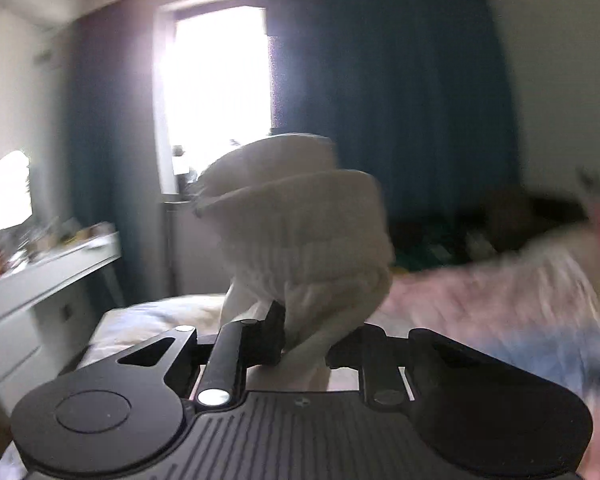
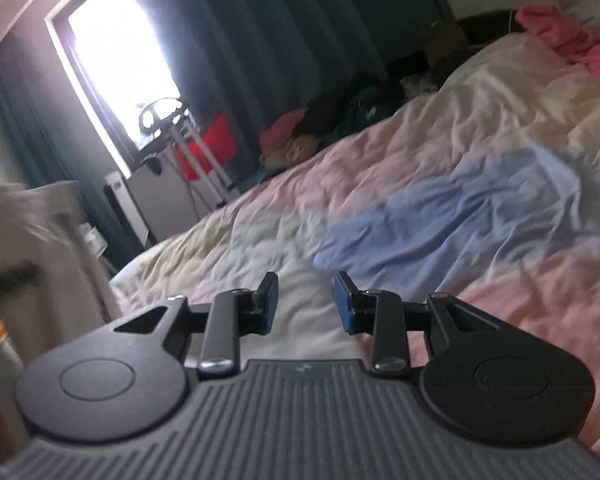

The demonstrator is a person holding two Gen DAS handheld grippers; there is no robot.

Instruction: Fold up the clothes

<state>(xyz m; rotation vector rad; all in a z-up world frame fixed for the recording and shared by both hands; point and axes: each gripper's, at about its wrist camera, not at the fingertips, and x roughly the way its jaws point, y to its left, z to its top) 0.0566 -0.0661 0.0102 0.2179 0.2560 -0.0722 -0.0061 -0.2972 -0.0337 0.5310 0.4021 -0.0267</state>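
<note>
**White garment held aloft, left side**

A white ribbed garment [image 1: 304, 240] is clamped between the fingers of the left gripper [image 1: 306, 336] and is bunched above them, lifted off the bed [image 2: 440, 200]. The right gripper [image 2: 306, 300] is seen parted, nothing between its fingers, over the pastel quilt.

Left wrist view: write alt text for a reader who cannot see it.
The left gripper is shut on a bunched white ribbed garment, lifted above a bed with a pastel pink, blue and cream duvet. Behind are dark blue curtains, a bright window and a cluttered white dresser; the image is motion-blurred.
</note>
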